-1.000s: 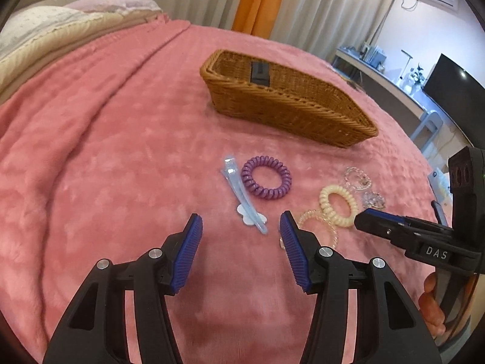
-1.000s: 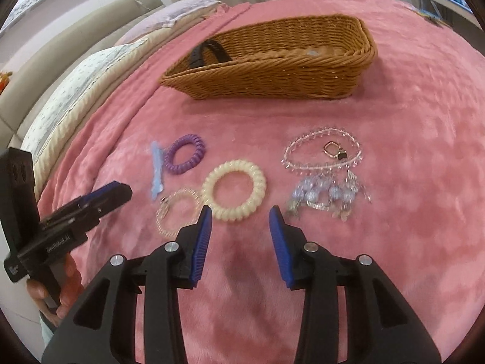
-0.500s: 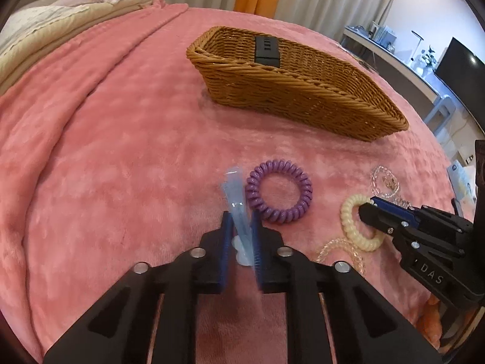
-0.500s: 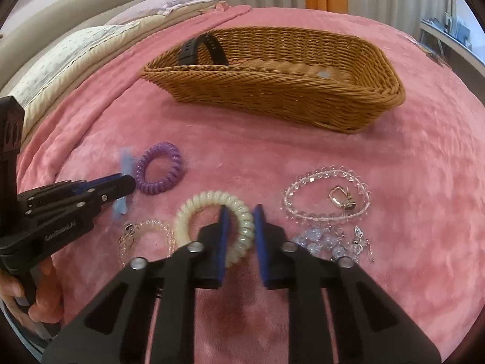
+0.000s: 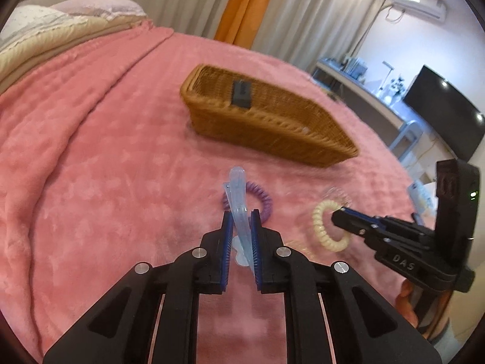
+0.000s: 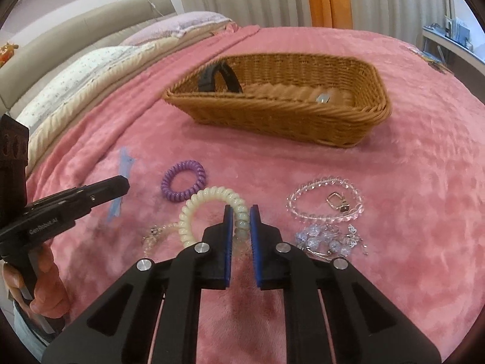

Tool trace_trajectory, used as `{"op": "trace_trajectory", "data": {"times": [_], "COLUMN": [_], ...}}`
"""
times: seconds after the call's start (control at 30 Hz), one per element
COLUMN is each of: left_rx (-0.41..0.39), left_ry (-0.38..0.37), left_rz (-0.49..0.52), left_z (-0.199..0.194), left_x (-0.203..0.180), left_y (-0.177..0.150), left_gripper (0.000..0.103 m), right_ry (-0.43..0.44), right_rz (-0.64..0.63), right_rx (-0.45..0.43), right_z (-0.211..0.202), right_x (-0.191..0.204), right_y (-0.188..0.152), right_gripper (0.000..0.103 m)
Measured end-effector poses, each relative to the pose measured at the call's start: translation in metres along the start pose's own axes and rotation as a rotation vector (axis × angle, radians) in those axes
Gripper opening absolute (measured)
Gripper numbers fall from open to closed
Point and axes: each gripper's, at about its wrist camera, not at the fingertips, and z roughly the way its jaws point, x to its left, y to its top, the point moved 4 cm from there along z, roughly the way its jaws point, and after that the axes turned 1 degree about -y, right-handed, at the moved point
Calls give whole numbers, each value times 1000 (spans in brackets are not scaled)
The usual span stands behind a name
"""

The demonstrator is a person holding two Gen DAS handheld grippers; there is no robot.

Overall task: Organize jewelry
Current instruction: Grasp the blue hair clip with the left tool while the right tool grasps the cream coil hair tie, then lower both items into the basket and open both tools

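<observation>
Left wrist: jaws grip blue clip [image 5: 239, 209] | R (right wrist): grip cream coil [image 6: 212, 209]

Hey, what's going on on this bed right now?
A person is sorting hair accessories and jewelry on a pink blanket, working a handheld gripper in each hand. The left gripper is shut on a translucent blue hair clip; the right gripper is shut on a cream spiral hair tie. A purple spiral hair tie, clear bead bracelets and a crystal charm piece lie loose. The woven wicker basket beyond holds a black band.
</observation>
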Motion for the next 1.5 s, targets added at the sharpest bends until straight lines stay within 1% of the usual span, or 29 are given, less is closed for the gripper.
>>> {"op": "trace_trajectory", "data": {"times": [0.13, 0.23, 0.33, 0.43, 0.5, 0.57, 0.63, 0.67, 0.73, 0.8, 0.83, 0.97, 1.03, 1.1, 1.23, 1.33, 1.43, 1.5], "left_rx": [-67, -112, -157, -189, -205, -211, -215, -211, -195, -168, -158, -83, -58, -31, 9, 24, 19, 11], "left_ry": [-40, -22, -27, -32, -24, -27, 0, 22, 22, 29, 27, 22, 54, 58, 65, 62, 66, 50], "left_rz": [36, 50, 68, 105, 139, 147, 136, 127, 117, 118, 116, 105, 96, 85, 113, 128, 148, 150], "left_z": [-22, -33, -39, -36, -28, -16, -3, 9, 30, 56, 62, 104, 120, 131, 143, 143, 138, 130], "left_x": [-19, -30, -44, -61, -72, -78, -81, -81, -81, -81, -80, -74, -69, -64, -66, -67, -72, -73], "left_y": [15, 30, 56, 84, 103, 116, 127, 133, 139, 143, 144, 142, 139, 137, 129, 126, 126, 126], "left_gripper": [10, 10, 10, 10, 10, 10, 10, 10, 10, 10, 11, 11, 11, 11, 11, 12, 30, 31], "right_ry": [4, -3, -26, -52, -76, -97, -106, -102, -98, -109, -116, -155, -176, -192, -195, -185, -160, -160], "right_rz": [14, 21, 30, 31, 27, 32, 53, 65, 91, 104, 109, 125, 126, 128, 126, 134, 157, 162], "right_rx": [-52, -110, -164, -213, -237, -244, -227, -219, -203, -189, -179, -120, -104, -86, -44, -21, -11, -24], "right_z": [-25, -45, -59, -65, -63, -55, -40, -34, -17, 0, 8, 42, 51, 60, 75, 79, 78, 70], "right_x": [0, -2, -8, -18, -25, -33, -44, -49, -58, -67, -71, -88, -92, -97, -100, -102, -105, -106], "right_y": [13, 32, 58, 90, 109, 124, 136, 140, 146, 150, 152, 152, 150, 148, 142, 139, 137, 136], "right_gripper": [9, 9, 9, 9, 9, 9, 9, 9, 9, 9, 9, 9, 9, 9, 9, 10, 10, 10]}}
